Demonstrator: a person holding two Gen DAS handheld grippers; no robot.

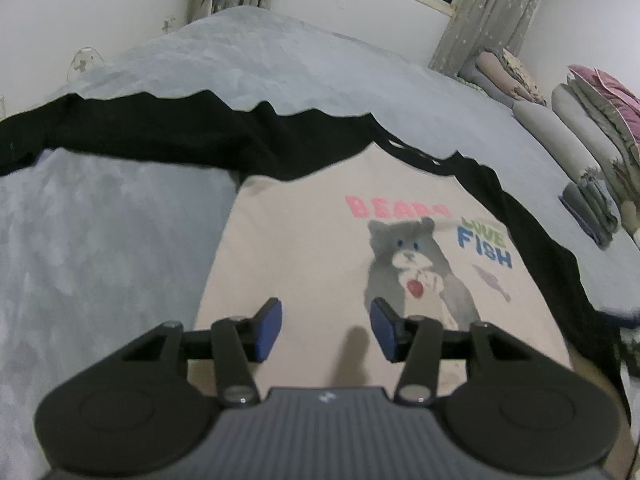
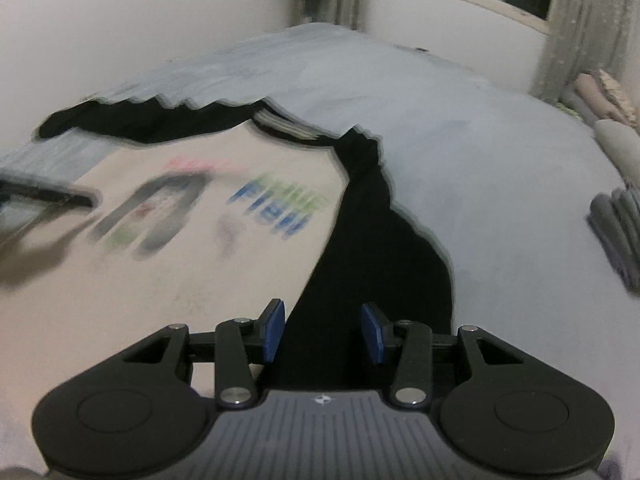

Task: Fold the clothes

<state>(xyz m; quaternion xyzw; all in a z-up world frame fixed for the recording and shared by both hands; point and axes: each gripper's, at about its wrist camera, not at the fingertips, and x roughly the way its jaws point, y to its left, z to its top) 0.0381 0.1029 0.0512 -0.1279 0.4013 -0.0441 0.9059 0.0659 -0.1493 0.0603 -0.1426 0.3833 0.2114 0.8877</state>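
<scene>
A cream T-shirt [image 1: 304, 248] with black sleeves and a grey bear print lies spread flat on the grey bedspread [image 1: 100, 220]. The left gripper [image 1: 326, 330] hovers over the shirt's cream lower front, pads apart, nothing between them. The right gripper [image 2: 323, 330] hangs above the shirt's black sleeve [image 2: 372, 248], jaws parted and empty.

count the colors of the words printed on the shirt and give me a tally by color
On the shirt, from the left wrist view:
Pink words: 1
Green words: 1
Blue words: 1
Total: 3 words
</scene>
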